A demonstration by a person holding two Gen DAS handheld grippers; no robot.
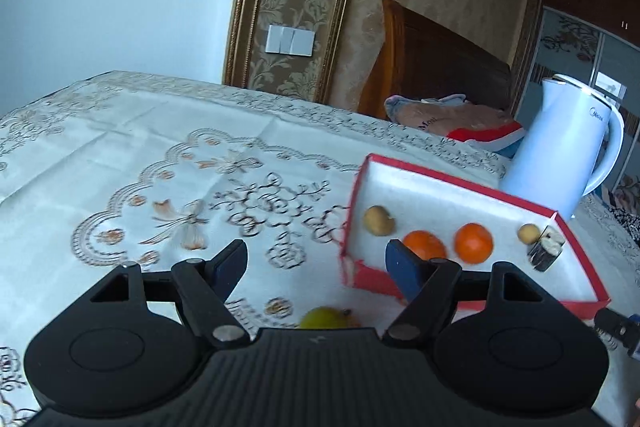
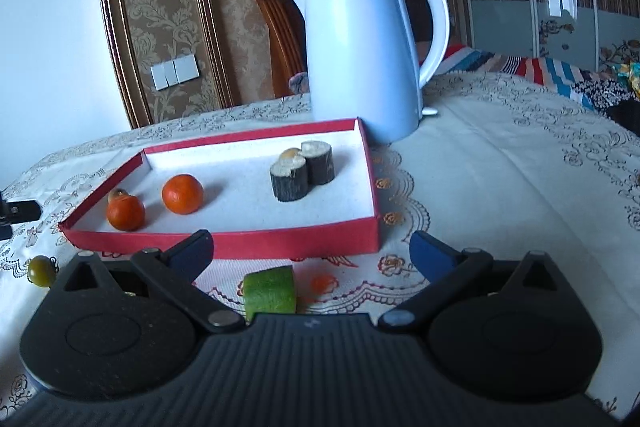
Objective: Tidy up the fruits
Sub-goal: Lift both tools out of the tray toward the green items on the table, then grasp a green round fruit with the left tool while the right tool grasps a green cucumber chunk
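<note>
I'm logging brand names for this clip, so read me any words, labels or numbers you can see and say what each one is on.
"Mosi": printed on the cushion behind the table; the rest is cut off.
Kettle: a small dark brand mark near the rim, too blurred to read in either view.
Tablecloth: dark printed characters at the near edge, too blurred to read.
Nothing else carries text.

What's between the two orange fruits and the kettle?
In the right wrist view, two dark cut chunks with a small pale fruit sit in the red box between the oranges and the kettle.
</note>
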